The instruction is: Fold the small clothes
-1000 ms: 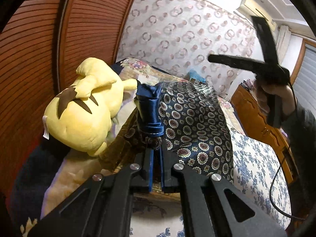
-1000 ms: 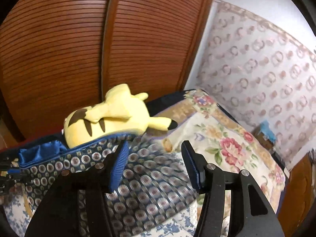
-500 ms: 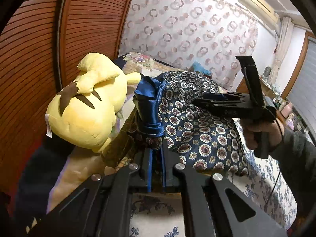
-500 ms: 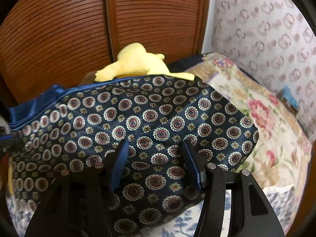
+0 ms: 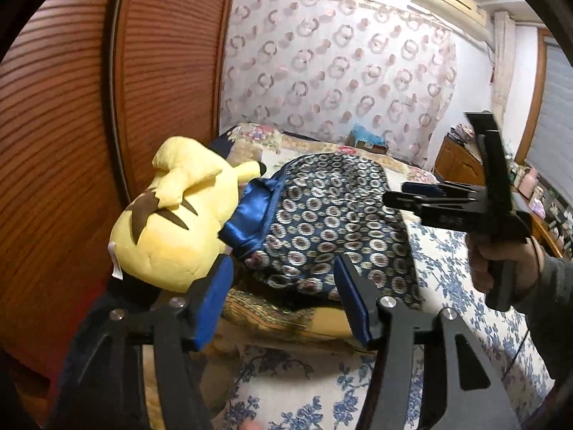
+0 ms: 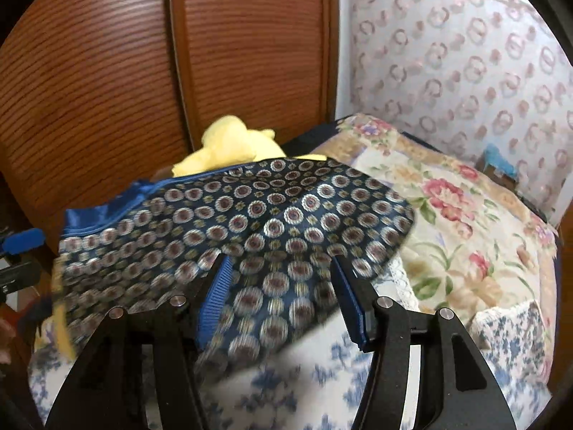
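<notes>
A small dark blue garment (image 5: 322, 222) with round medallion print and a shiny blue satin band (image 5: 247, 215) lies folded on the bed. My left gripper (image 5: 283, 276) is open and empty, just short of the garment's near edge. My right gripper (image 6: 281, 279) is open, low over the garment (image 6: 258, 222), with the cloth between and beneath its fingers but not pinched. The right gripper also shows in the left wrist view (image 5: 404, 197) at the garment's right side. The left gripper's blue fingertip (image 6: 23, 242) shows at the left edge of the right wrist view.
A yellow plush toy (image 5: 175, 225) lies against the garment's left side, also seen behind it (image 6: 232, 143). The bed has a blue-flowered sheet (image 5: 465, 286) and a floral quilt (image 6: 465, 215). A wooden slatted wardrobe (image 6: 143, 71) stands close behind. A wooden cabinet (image 5: 454, 161) stands far right.
My left gripper has opened and let go of the garment's satin band, which now lies on the bed. My right gripper has come down over the garment.
</notes>
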`<state>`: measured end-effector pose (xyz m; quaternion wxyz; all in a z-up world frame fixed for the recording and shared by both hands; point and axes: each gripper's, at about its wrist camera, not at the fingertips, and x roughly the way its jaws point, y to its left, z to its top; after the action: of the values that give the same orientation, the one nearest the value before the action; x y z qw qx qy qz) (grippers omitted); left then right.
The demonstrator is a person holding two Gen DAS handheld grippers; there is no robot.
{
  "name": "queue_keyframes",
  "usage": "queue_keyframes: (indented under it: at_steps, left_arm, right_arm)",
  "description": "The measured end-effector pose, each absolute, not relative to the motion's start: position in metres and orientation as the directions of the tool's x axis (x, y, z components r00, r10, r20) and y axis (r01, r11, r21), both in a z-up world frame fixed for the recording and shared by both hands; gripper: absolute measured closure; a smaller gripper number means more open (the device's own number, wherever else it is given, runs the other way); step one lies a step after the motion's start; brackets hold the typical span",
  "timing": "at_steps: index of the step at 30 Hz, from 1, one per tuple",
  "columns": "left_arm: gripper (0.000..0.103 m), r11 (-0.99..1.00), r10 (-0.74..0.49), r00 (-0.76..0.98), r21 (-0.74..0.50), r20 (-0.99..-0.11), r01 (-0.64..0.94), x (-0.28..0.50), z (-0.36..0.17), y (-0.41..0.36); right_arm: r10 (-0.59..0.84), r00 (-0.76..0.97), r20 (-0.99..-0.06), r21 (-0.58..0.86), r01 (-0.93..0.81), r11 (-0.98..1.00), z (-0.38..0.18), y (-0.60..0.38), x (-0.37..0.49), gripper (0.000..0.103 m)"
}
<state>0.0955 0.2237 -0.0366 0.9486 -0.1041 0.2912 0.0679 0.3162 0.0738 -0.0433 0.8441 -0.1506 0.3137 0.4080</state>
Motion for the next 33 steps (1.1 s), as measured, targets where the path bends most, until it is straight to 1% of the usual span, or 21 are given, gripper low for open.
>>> queue_keyframes:
  at_steps: [4, 9, 15, 19, 21, 25, 33]
  left_arm:
    - [0.045, 0.978, 0.053, 0.833, -0.138, -0.550, -0.153, 0.089, -0.030, 0.206]
    - [0.045, 0.987, 0.025, 0.838, -0.119, -0.545, -0.107, 0.083, -0.030, 0.181]
    - [0.045, 0.993, -0.026, 0.844, -0.111, -0.536, -0.039, 0.077, -0.032, 0.146]
    - [0.045, 0.997, -0.035, 0.836, -0.075, -0.547, -0.008, 0.076, -0.035, 0.118]
    - [0.045, 0.998, -0.042, 0.832, -0.067, -0.553, 0.006, 0.075, -0.036, 0.106]
    - [0.045, 0.996, -0.080, 0.837, -0.072, -0.542, 0.049, 0.068, -0.036, 0.082]
    - [0.045, 0.989, -0.146, 0.847, -0.085, -0.511, 0.120, 0.059, -0.022, 0.041]
  right_arm:
    - [0.599, 0.505, -0.622, 0.012, -0.759, 0.651, -0.030, 0.045, 0.291, 0.038]
    - [0.587, 0.553, -0.591, 0.009, -0.723, 0.691, -0.019, 0.004, 0.255, 0.028]
    - [0.547, 0.626, -0.555, -0.002, -0.659, 0.752, -0.013, -0.046, 0.218, 0.020]
    - [0.510, 0.679, -0.528, -0.007, -0.604, 0.797, -0.011, -0.082, 0.196, 0.017]
    - [0.468, 0.716, -0.519, -0.020, -0.557, 0.830, -0.011, -0.097, 0.184, 0.017]
    - [0.411, 0.765, -0.496, -0.031, -0.488, 0.872, -0.011, -0.127, 0.158, 0.017]
    - [0.324, 0.832, -0.450, 0.001, -0.362, 0.932, -0.001, -0.183, 0.118, 0.017]
